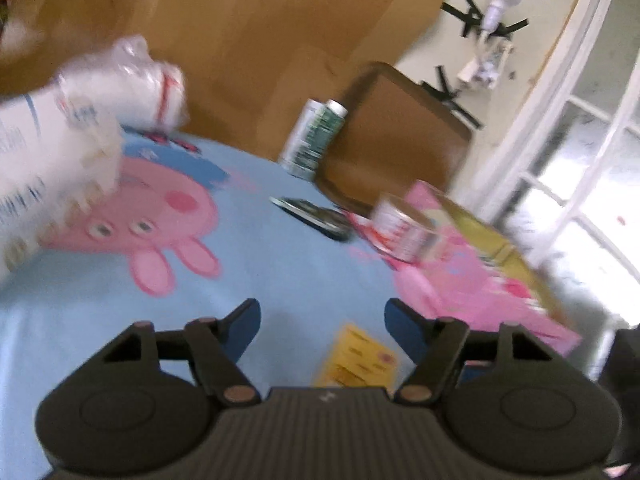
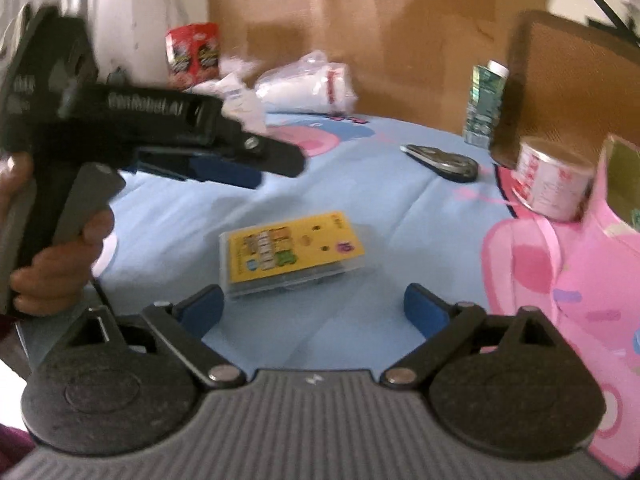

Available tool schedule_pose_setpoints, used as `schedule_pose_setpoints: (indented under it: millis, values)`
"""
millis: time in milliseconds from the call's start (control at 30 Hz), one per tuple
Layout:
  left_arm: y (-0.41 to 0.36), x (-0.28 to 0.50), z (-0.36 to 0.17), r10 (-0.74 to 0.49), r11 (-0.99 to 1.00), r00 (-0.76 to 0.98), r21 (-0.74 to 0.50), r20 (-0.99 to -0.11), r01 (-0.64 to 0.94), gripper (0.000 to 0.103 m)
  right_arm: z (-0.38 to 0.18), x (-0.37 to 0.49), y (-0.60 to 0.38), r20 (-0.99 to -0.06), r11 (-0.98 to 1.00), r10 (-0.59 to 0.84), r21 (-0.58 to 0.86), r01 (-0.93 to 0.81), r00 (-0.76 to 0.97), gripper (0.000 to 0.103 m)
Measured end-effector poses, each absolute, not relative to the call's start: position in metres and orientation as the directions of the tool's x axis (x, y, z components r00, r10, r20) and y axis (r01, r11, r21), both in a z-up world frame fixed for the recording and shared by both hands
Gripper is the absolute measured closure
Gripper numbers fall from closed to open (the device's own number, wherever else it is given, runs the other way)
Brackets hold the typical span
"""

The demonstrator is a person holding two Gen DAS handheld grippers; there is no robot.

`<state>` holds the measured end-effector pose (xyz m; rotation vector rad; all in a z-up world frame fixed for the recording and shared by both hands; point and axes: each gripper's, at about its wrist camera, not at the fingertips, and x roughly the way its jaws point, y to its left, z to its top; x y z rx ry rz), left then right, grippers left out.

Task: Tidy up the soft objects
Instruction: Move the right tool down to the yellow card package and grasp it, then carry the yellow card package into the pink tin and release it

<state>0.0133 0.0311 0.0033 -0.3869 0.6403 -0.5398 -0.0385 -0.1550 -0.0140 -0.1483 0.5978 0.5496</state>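
Trouble could come if the right gripper (image 2: pixel 312 304), open and empty, grabs the hard yellow card box (image 2: pixel 294 250) instead of the soft white bag (image 2: pixel 308 82).

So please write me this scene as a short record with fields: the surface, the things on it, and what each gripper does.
surface: light blue cloth with pink cartoon pig print
soft items: white goods in clear plastic bag, at far edge
centre: yellow card box in clear case, lying flat
right side: pink box, tape roll beside it
far side: green bottle, dark flat object
left gripper: jaws apart, nothing between them
right gripper: open, empty, just short of the yellow card box
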Motion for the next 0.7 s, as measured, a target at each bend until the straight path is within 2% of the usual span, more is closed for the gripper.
schedule_pose_setpoints:
  millis: [100,133,200,333,500,600,700]
  values:
    - [0.011,0.014,-0.003,-0.573,0.815,0.612,-0.457,-0.545,0.356,0.049,-0.015,-0.035,-0.146,-0.57,0.841,0.448,0.007,-0.542,0.688,0.018]
    - [0.006,0.009,-0.002,-0.556,0.828,0.624,-0.43,-0.548,0.36,0.05,-0.014,-0.035,-0.147,-0.571,0.842,0.446,0.007,-0.539,0.689,0.019]
    - [0.001,0.005,-0.004,-0.584,0.81,0.594,-0.454,-0.553,0.372,0.05,-0.013,-0.035,-0.147,-0.564,0.847,0.445,0.013,-0.531,0.696,0.026]
    - [-0.007,-0.001,0.0,-0.556,0.828,0.608,-0.439,-0.566,0.348,0.05,-0.015,-0.037,-0.149,-0.538,0.858,0.442,0.02,-0.513,0.718,0.027]
    - [-0.032,-0.003,0.035,-0.591,0.806,0.629,-0.404,-0.506,0.433,0.05,0.005,-0.06,-0.168,-0.411,0.893,0.388,-0.053,-0.447,0.825,0.027]
    - [-0.066,0.003,0.061,-0.629,0.777,0.624,-0.361,-0.464,0.516,0.05,0.021,-0.066,-0.191,-0.332,0.927,0.306,-0.11,-0.358,0.892,0.027]
    - [-0.109,0.013,0.082,-0.689,0.721,0.585,-0.329,-0.427,0.609,0.05,0.03,-0.065,-0.226,-0.297,0.958,0.209,-0.128,-0.256,0.932,0.028]
